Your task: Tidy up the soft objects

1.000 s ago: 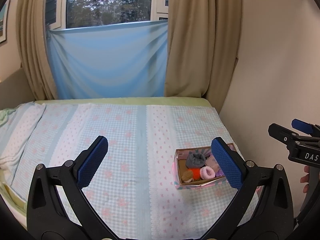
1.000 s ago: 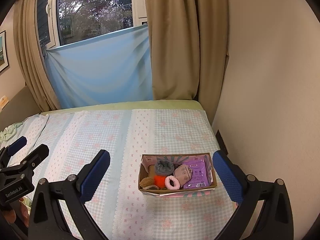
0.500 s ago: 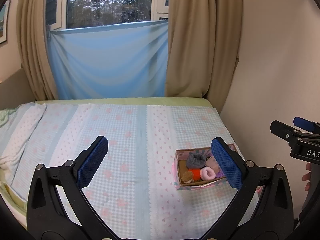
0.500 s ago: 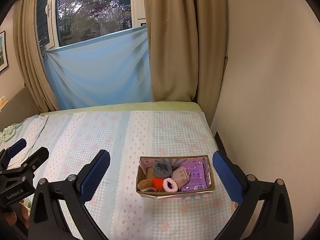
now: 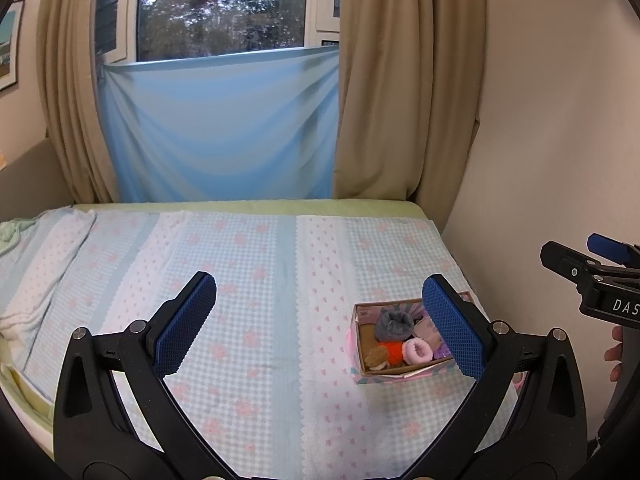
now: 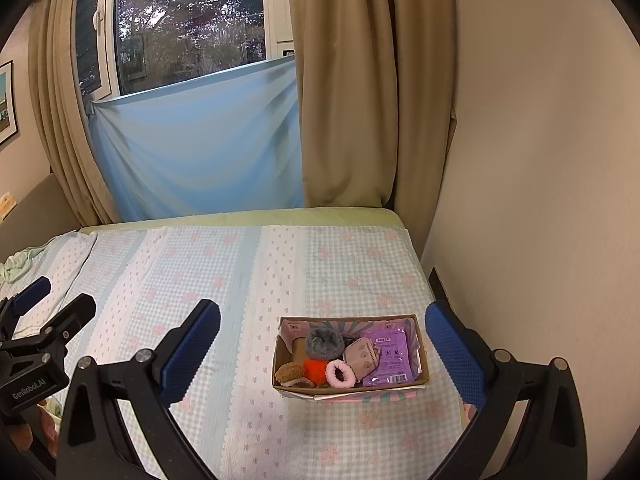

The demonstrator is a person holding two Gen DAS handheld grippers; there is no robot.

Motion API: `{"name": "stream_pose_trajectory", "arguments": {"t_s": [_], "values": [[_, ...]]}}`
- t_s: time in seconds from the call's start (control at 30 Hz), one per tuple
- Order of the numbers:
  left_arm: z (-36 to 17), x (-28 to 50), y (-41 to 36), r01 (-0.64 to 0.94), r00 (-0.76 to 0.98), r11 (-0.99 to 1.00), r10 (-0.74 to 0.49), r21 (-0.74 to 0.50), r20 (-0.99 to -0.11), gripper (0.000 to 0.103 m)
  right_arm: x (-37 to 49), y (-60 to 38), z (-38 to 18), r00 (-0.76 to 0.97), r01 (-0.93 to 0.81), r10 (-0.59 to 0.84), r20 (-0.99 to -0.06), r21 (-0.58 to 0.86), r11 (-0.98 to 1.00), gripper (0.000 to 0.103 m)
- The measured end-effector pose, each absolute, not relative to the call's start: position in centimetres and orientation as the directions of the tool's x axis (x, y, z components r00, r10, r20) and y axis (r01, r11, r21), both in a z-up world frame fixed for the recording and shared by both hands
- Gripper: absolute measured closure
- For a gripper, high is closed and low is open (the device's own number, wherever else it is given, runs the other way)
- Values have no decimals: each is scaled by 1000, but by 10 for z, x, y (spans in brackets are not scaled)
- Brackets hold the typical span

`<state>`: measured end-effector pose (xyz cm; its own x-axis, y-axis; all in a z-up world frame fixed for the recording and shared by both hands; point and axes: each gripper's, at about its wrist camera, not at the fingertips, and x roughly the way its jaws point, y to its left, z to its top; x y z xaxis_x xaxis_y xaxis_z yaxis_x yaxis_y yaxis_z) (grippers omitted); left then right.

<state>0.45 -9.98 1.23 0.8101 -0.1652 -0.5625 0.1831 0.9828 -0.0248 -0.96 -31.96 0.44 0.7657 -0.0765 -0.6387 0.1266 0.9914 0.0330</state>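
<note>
Both grippers, left gripper (image 5: 320,320) and right gripper (image 6: 324,344), hang with jaws wide apart, holding nothing, near the cardboard box (image 6: 424,364) of soft scrunchies (image 6: 340,374). "GenRobot.AI" marks the left gripper; beyond the box hang curtains (image 6: 344,80).

Bed covered with checked blue sheet (image 5: 248,280), pink flower print, green layer (image 6: 248,216) peeking out at far edge. Window (image 5: 224,8) behind, trees outside, light blue cloth (image 5: 216,128) hung across lower half. Tan curtains (image 6: 340,80) both sides. Framed picture (image 6: 6,104) on left wall.
</note>
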Motion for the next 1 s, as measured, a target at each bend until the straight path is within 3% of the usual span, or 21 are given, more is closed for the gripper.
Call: {"name": "stream_pose_trajectory", "arguments": {"t_s": [1.0], "values": [[11,5,-90,125,851,992,-100,12,-515,0,-4,-318,7,763,126,-88,-640,14,992,1]]}}
